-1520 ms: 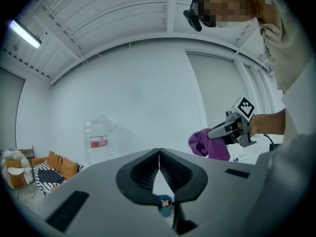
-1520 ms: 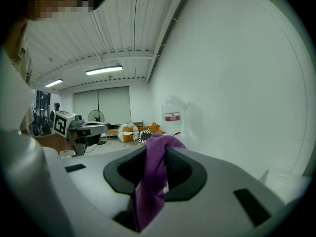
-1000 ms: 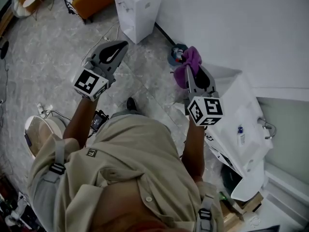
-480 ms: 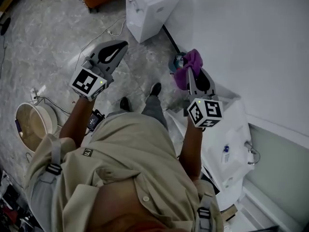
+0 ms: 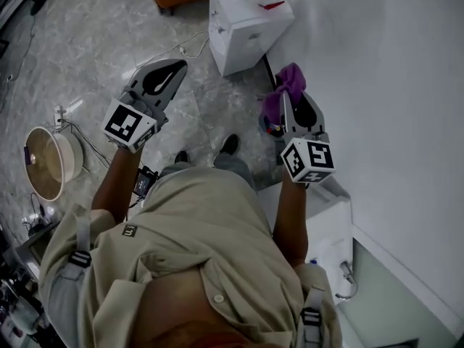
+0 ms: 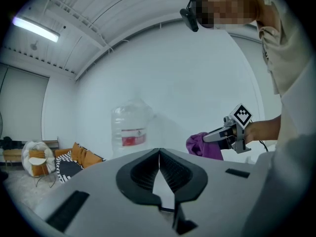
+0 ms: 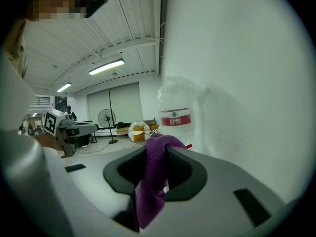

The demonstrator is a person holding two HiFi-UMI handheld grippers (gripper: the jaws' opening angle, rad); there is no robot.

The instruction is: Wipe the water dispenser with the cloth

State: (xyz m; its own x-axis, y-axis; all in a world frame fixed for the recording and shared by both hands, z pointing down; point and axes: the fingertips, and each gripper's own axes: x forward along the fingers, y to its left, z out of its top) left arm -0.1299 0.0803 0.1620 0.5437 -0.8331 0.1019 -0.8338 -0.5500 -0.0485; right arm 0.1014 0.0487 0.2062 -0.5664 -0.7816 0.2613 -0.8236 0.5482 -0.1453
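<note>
right gripper point(image 7: 159, 152) pinches cloth point(image 7: 152, 186); left gripper point(image 6: 159, 157) — closed

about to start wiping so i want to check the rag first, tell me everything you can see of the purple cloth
The purple cloth looks like soft, napped fabric, bunched and crumpled rather than folded. The right tool is shut on it: one fold pokes up past the jaw tips, and the rest hangs down between the jaws. In the head view it is a small wad held in the air above the floor, short of the water dispenser and touching nothing else.
</note>
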